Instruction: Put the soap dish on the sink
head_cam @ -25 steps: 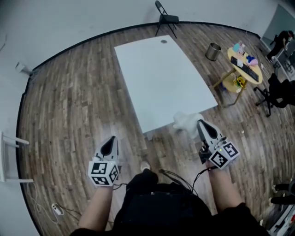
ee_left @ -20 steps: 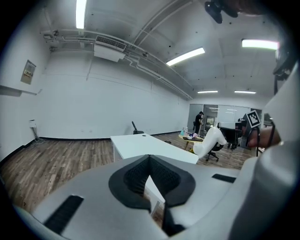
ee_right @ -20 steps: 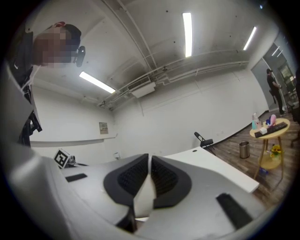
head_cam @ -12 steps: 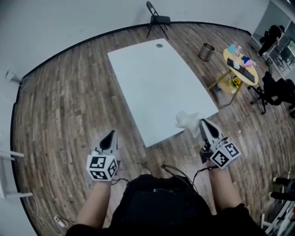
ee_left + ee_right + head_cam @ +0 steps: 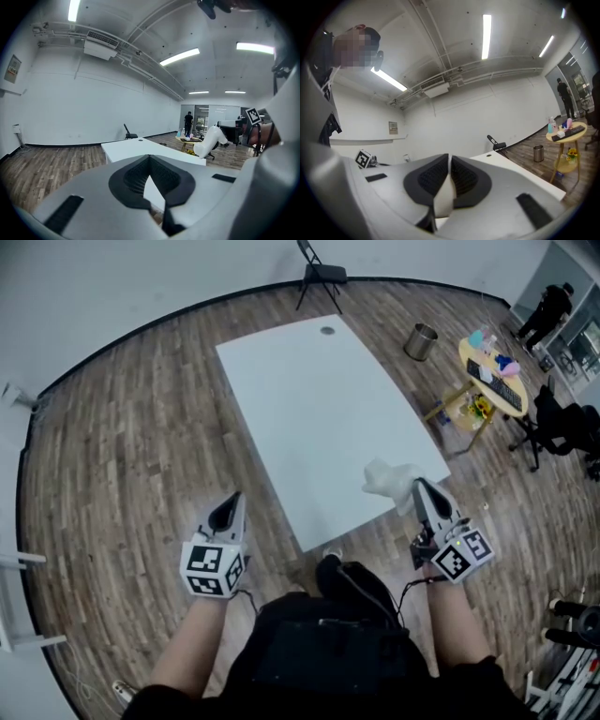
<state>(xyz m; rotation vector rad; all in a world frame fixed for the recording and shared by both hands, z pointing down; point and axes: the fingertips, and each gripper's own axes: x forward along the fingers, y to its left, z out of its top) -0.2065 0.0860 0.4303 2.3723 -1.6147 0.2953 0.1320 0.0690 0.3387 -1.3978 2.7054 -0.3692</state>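
Observation:
My right gripper (image 5: 419,489) is shut on a white soap dish (image 5: 392,478), which sticks out ahead of the jaws over the near right corner of the white table (image 5: 319,409). In the right gripper view the soap dish (image 5: 444,197) shows as a white piece pinched between the dark pads (image 5: 429,177). The left gripper (image 5: 228,510) hangs over the wooden floor left of the table, jaws closed together with nothing in them; its own view shows the left gripper (image 5: 149,161) with pads meeting at the tip. The soap dish (image 5: 211,140) also appears there at the right. No sink is in view.
A folding chair (image 5: 319,273) stands beyond the table's far end. A metal bin (image 5: 421,341), a round yellow side table (image 5: 492,376) with small items and a dark office chair (image 5: 562,427) stand to the right. A person (image 5: 544,306) is at the far right.
The person has walked toward the table: its near edge is closer, both grippers have moved forward with it, and a foot now shows below. The right grip on the soap dish is unchanged.

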